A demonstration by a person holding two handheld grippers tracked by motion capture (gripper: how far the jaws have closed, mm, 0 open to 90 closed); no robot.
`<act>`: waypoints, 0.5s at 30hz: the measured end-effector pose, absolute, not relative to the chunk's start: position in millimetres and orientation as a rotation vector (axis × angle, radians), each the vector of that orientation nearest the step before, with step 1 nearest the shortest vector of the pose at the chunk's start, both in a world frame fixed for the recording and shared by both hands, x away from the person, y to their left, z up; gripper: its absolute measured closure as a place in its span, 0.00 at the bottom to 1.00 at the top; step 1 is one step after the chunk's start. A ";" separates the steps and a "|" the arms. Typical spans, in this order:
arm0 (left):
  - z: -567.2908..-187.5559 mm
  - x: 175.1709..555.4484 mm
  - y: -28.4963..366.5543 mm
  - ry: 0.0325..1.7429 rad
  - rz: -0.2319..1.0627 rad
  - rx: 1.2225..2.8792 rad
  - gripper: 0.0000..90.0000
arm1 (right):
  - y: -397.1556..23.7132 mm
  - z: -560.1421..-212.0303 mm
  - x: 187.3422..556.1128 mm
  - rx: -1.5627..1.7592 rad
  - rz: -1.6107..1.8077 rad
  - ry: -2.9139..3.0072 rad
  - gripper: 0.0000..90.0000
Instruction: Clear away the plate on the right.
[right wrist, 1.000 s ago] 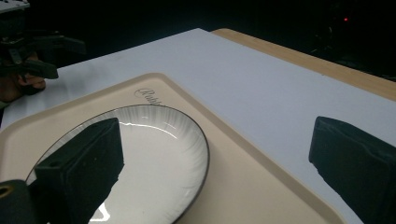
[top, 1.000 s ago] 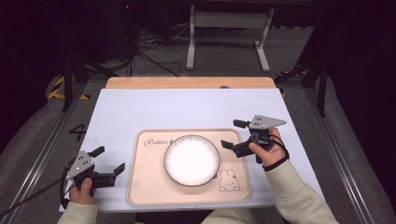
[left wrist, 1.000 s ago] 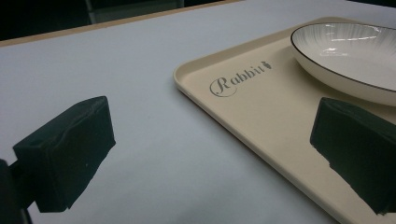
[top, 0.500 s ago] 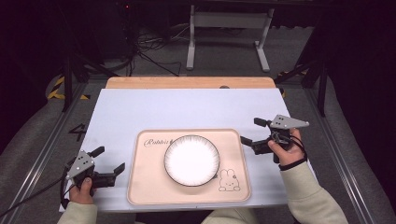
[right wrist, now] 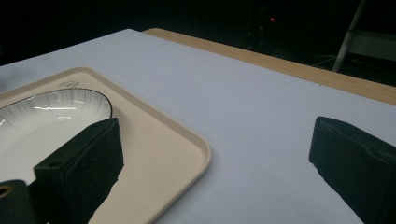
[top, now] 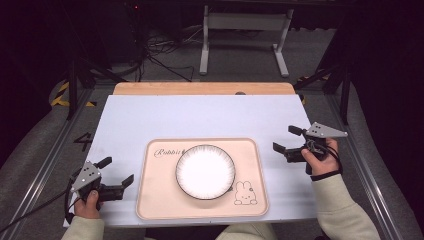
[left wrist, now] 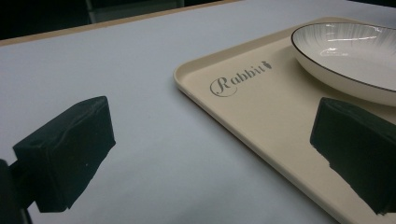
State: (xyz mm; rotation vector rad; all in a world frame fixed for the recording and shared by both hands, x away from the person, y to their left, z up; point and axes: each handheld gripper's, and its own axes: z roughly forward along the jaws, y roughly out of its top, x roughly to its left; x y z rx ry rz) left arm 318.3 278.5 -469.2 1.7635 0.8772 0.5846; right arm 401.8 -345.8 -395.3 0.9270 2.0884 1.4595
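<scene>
The right gripper (top: 289, 142) hovers near the table's right edge, jaws spread and empty; the left gripper (top: 118, 174), equally spread, sits by the near left corner beside the tray (top: 150, 200). A hasty reach could clip the tray's raised rim and jolt the plate (top: 205, 171). That plate is white, glossy, shallow, dark-rimmed with fine radial lines, resting at the tray's middle.

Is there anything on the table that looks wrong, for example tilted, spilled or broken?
Nothing stands out. The white plate sits flat and empty on the beige tray, which lies square to the table. No spill or crack shows. The left gripper and right gripper are open beside the tray, holding nothing.
</scene>
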 end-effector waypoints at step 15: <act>-469.3 318.1 278.6 0.879 0.586 1.758 0.00 | -370.8 -415.5 404.3 0.972 1.460 2.049 0.03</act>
